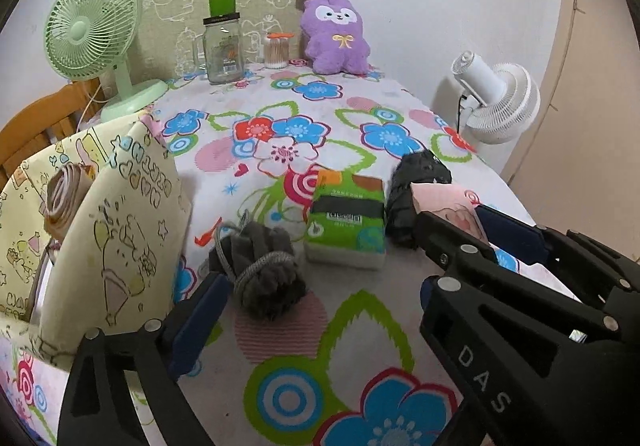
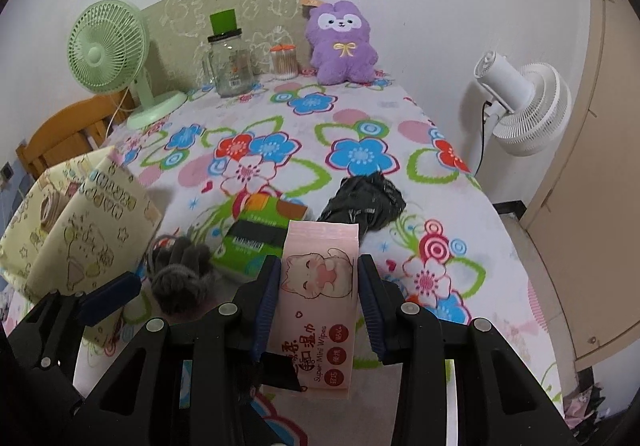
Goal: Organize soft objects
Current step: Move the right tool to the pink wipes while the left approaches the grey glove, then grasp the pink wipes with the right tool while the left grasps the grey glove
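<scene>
The right hand-held gripper (image 2: pixel 318 300) was clamped on a pink pack of wet wipes (image 2: pixel 320 286), its blue pads pressing the pack's two long sides, with the cat picture facing up and the pack's far end reaching past the fingertips. It was held above the near part of the table (image 2: pixel 460 205), which was covered in a flowered cloth.

The left hand-held gripper (image 1: pixel 324 302) stood wide apart with nothing between its fingers. Just beyond its left finger lay a grey knotted plush piece (image 1: pixel 262 270) on the cloth. To the right of that sat a green tissue pack (image 1: pixel 346 224), and right of the tissues a crumpled black bundle (image 1: pixel 416 185), touching or nearly touching the pack.

At the left edge of the table stood a cream fabric storage box (image 1: pixel 120 221) printed with cartoon figures, open at the top, with a beige rolled item (image 1: pixel 64 193) inside.

At the far end, against the wall, were a purple plush toy (image 1: pixel 336 35), a small jar of cotton swabs (image 1: pixel 276 49), a glass jar with a dark lid (image 1: pixel 222 49) and a green desk fan (image 1: pixel 92 33). A white fan (image 1: pixel 500 101) stood off the table's right side.
</scene>
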The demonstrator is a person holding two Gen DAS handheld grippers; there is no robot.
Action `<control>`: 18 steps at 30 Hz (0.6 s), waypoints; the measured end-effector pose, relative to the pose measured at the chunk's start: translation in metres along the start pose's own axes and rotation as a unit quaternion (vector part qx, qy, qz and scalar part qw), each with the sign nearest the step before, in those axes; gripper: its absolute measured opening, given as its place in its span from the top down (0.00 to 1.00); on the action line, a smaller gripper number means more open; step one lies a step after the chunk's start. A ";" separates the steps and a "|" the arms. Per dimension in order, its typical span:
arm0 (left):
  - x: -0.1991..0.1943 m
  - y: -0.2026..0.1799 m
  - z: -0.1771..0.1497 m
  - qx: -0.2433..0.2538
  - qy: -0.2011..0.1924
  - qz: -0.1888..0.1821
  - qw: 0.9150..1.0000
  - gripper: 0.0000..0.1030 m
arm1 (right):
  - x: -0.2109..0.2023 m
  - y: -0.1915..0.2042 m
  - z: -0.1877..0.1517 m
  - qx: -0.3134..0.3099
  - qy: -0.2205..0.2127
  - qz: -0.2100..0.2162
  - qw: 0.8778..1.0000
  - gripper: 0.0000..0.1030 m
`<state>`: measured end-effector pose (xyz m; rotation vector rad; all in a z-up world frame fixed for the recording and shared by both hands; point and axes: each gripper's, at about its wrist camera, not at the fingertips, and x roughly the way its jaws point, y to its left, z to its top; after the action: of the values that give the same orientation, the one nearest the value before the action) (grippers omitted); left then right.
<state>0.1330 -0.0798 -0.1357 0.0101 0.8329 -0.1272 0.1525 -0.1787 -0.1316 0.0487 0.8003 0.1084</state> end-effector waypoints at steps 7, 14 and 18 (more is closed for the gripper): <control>0.007 0.001 0.008 -0.011 -0.014 0.018 1.000 0.03 | 0.011 -0.003 0.010 0.001 0.000 0.002 1.000 0.60; 0.018 0.006 0.010 -0.032 -0.015 0.023 0.999 0.04 | 0.022 -0.005 0.014 0.009 0.008 0.006 1.000 0.60; 0.027 0.010 0.010 -0.049 0.003 0.024 0.999 0.12 | 0.026 -0.006 0.014 0.012 0.015 0.008 1.000 0.59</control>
<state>0.1601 -0.0729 -0.1494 -0.0622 0.8426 -0.0416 0.1809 -0.1815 -0.1408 0.0755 0.8304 0.1150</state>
